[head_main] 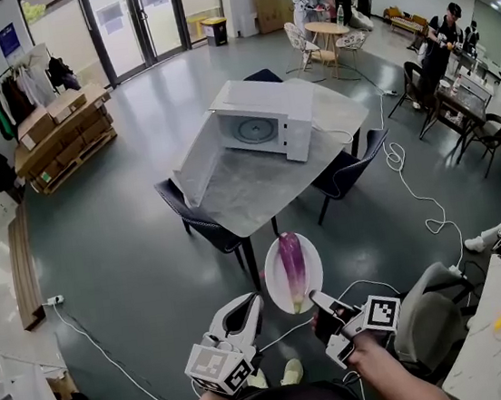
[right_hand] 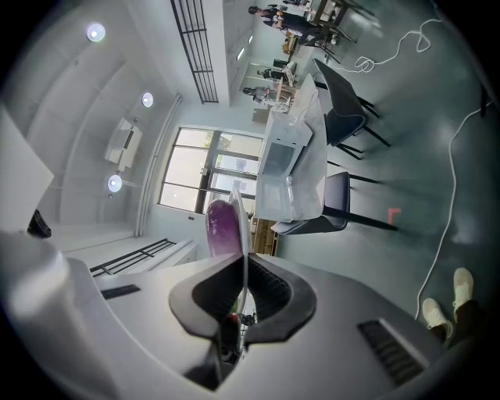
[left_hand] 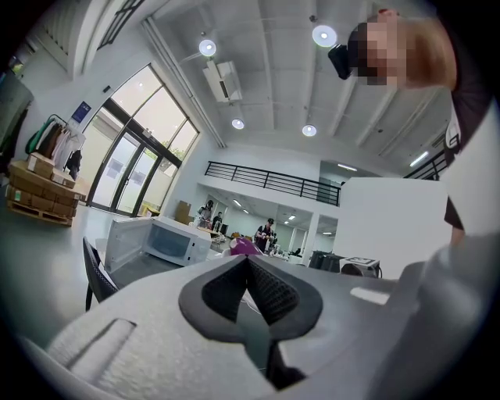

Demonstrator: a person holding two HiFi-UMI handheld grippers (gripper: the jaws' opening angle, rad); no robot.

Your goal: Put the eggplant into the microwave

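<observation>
A purple eggplant lies on a white plate held in the air in front of the table. My right gripper is shut on the plate's near rim. In the right gripper view the plate stands edge-on between the pads, with the eggplant to its left. My left gripper is beside the plate, shut and empty. The white microwave sits on the table's far end with its door swung open; it also shows in the left gripper view and the right gripper view.
Dark chairs stand around the table, one at its near left corner. A white cable snakes across the floor on the right. Cardboard boxes on pallets sit at far left. People work at tables in the back.
</observation>
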